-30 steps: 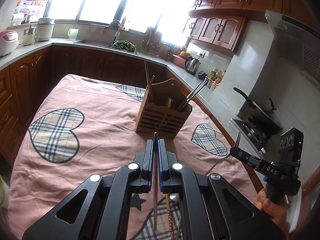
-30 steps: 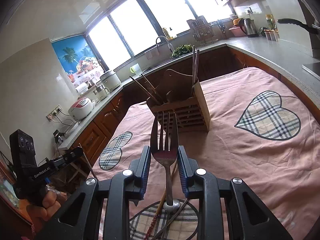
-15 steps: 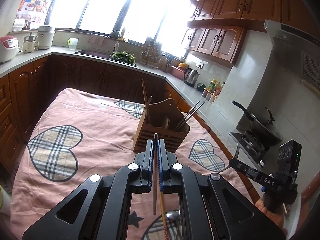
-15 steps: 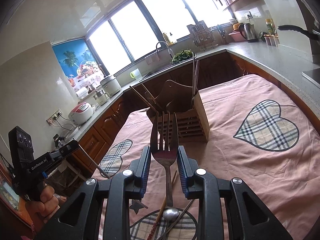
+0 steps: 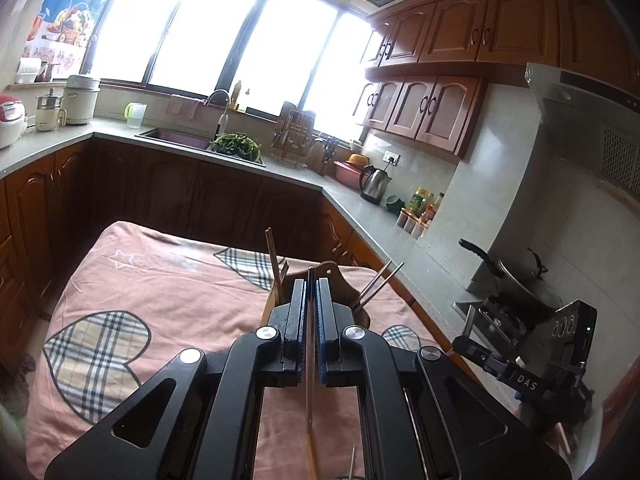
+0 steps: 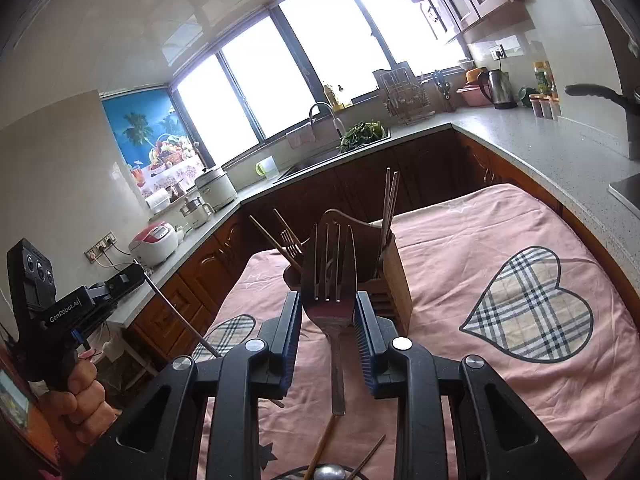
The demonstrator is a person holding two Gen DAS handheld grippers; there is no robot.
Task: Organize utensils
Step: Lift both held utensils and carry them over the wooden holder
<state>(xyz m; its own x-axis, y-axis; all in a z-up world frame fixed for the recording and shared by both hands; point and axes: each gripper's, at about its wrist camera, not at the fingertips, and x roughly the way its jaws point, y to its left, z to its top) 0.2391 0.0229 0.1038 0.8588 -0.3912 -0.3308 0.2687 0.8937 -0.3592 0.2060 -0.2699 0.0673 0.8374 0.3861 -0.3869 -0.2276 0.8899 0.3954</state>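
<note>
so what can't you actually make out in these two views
- Wooden utensil holder, left wrist view: its front and base sit behind the left gripper, so its compartments are hidden.
- Chopstick in the left jaws: its lower end runs off the bottom edge.
- Spoon, right wrist view: only the top of its bowl shows; the bottom edge cuts it.
- Fork in the right gripper: it blocks the holder's middle slots.

Utensil holder [image 6: 372, 276] on table [image 6: 500, 240]
</note>
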